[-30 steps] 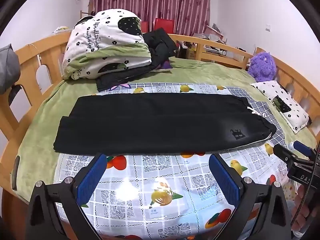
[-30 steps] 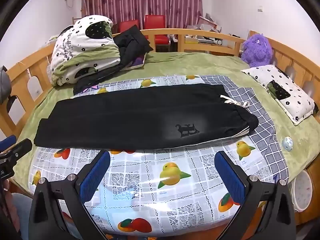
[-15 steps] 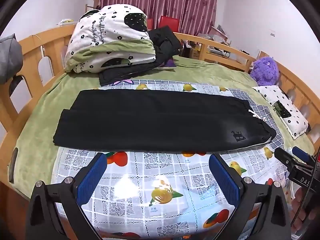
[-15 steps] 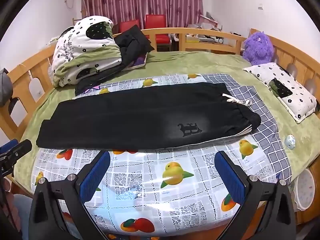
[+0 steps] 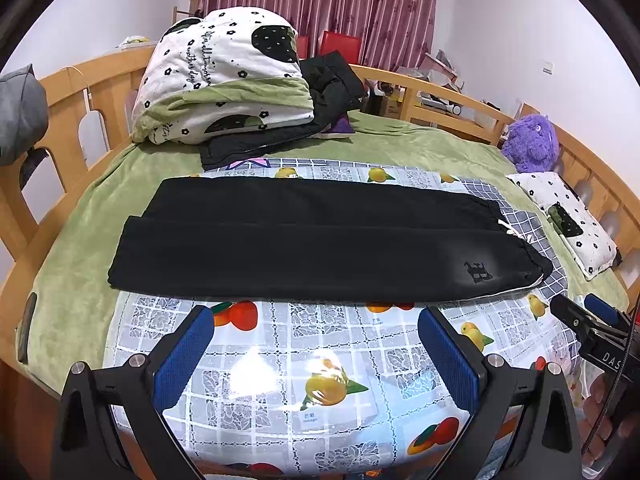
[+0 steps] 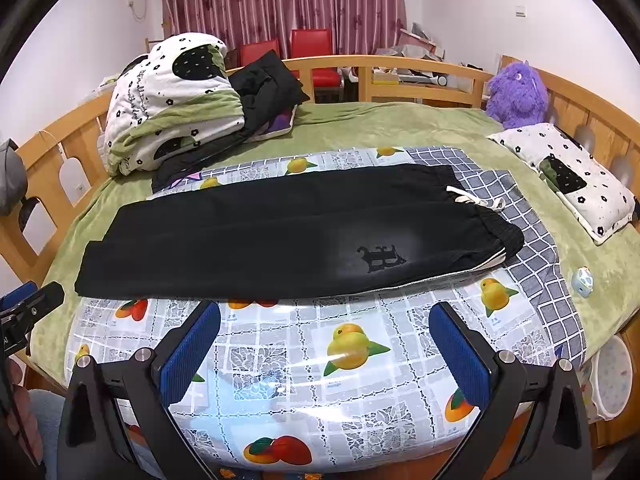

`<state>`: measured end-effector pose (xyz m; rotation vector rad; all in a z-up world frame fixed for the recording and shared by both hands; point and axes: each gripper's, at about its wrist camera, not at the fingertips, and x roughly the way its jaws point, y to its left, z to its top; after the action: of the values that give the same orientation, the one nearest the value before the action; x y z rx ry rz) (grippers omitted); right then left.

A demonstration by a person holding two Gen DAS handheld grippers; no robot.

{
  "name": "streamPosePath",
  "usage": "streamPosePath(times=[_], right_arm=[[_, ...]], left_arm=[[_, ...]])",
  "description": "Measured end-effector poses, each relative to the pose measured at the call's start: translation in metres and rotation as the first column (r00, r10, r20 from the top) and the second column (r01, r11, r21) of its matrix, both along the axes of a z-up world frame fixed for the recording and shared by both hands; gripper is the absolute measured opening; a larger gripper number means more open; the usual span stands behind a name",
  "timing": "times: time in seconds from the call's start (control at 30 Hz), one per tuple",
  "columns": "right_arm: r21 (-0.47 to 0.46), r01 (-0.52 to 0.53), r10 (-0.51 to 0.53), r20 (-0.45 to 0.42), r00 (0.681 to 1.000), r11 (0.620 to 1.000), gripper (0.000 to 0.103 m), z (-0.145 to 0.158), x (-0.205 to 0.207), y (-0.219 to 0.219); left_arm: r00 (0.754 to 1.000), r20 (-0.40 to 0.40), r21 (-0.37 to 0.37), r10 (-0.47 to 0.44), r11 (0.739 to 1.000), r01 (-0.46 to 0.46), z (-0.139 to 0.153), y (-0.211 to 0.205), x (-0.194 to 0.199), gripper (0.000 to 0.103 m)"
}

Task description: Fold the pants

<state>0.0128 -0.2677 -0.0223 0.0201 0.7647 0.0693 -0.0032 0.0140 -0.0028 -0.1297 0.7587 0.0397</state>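
Observation:
Black pants (image 5: 320,240) lie flat on the fruit-print sheet (image 5: 288,352), folded lengthwise, leg over leg, with the cuffs at the left and the waistband with a white drawstring at the right; they also show in the right wrist view (image 6: 288,236). My left gripper (image 5: 316,356) is open and empty, just in front of the pants' near edge. My right gripper (image 6: 324,354) is open and empty, in front of the near edge towards the logo (image 6: 380,258). Each gripper also shows at the edge of the other's view.
A folded quilt (image 5: 224,84) and a dark jacket (image 5: 296,120) are piled at the back left. A purple plush toy (image 6: 516,94) and a spotted pillow (image 6: 568,176) lie at the right. Wooden rails (image 5: 68,92) ring the green bed. A small round object (image 6: 582,280) lies near the right edge.
Both grippers have risen a little and drawn slightly back, so the pants sit lower and flatter in view. Nothing was grasped; the pants have not moved.

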Motion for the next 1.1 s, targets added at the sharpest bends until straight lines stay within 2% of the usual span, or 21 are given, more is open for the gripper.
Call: streamPosePath(times=[1.1], right_arm=[[0.003, -0.003, 0.003, 0.001, 1.000, 1.000, 0.102, 0.0000, -0.0007, 0.0026]], left_arm=[[1.000, -0.008, -0.025, 0.000, 1.000, -0.001, -0.0041, 0.0057, -0.0047, 0.103]])
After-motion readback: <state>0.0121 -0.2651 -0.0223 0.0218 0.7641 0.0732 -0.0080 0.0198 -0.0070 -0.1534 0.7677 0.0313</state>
